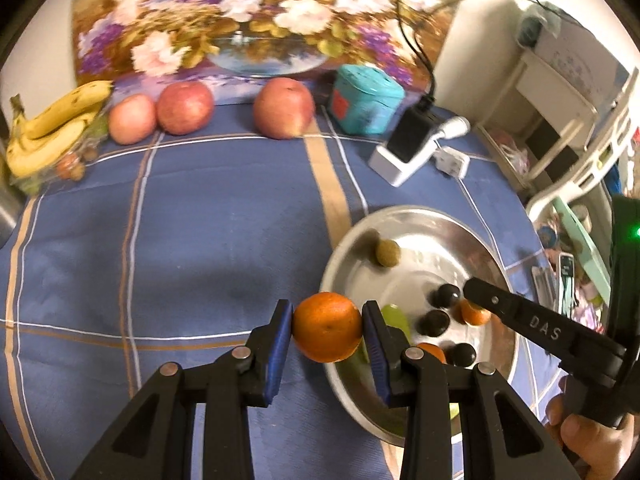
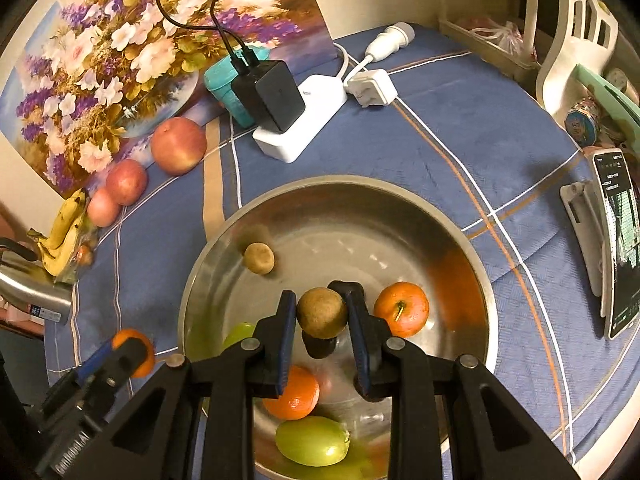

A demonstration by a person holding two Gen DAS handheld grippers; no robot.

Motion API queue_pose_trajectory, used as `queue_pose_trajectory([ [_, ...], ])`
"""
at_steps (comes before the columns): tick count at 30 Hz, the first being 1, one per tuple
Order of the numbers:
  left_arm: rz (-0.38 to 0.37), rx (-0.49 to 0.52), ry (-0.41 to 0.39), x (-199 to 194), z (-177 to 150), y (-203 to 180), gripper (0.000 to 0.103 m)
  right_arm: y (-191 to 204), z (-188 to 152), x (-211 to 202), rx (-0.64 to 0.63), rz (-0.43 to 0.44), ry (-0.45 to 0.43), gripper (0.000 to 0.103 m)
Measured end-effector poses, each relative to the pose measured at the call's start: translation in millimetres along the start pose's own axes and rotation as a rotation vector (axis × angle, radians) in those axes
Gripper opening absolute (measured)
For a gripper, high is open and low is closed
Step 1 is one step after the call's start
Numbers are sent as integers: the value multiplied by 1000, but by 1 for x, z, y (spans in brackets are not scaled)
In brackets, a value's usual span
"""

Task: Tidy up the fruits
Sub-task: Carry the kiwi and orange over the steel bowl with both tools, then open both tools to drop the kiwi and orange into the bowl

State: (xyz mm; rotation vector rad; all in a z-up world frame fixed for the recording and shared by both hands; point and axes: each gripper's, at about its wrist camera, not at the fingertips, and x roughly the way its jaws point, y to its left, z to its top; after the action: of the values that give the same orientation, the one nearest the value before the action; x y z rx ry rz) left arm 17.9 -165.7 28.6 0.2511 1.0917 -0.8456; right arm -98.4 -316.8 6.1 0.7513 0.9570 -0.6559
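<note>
Left wrist view: the left gripper [image 1: 327, 328] fills the lower centre of the frame, its jaws clamped on a mandarin [image 1: 328, 326] held just left of the steel bowl [image 1: 404, 216], above the blue checked cloth [image 1: 180, 220] covering the surface. The bowl, at lower right, contains a small brown round fruit [image 1: 387, 253], several dark round fruits [image 1: 434, 322], a green fruit [image 1: 396, 318] and further orange fruit partly hidden by the gripper. The right gripper [image 1: 472, 286] enters from the right edge over the bowl. Along the upper left of the frame lie three apples [image 1: 184, 107] and a bunch of bananas [image 1: 48, 128], in front of a flower painting [image 1: 248, 12].

Right wrist view: the right gripper [image 2: 322, 314] occupies the lower centre, its jaws clamped on a brown round fruit [image 2: 322, 312] held over the middle of the bowl [image 2: 332, 188]. Inside the bowl lie a second brown fruit [image 2: 259, 258] at upper left, a mandarin with stem [image 2: 402, 309] at right, another orange fruit [image 2: 296, 394] and a green fruit [image 2: 312, 440] at the bottom. A white power strip [image 2: 304, 120] carrying a black adapter [image 2: 268, 94] lies above the bowl; a phone on a stand [image 2: 618, 240] sits at the right edge
</note>
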Motion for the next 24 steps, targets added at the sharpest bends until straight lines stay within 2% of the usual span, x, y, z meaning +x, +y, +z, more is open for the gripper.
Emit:
queue_pose_trajectory([
  [6, 5, 39, 20, 9, -5, -13, 38, 7, -2, 3, -25, 17, 16, 27],
  [24, 6, 56, 68, 32, -13, -19, 38, 22, -11, 21, -67, 19, 88, 28],
])
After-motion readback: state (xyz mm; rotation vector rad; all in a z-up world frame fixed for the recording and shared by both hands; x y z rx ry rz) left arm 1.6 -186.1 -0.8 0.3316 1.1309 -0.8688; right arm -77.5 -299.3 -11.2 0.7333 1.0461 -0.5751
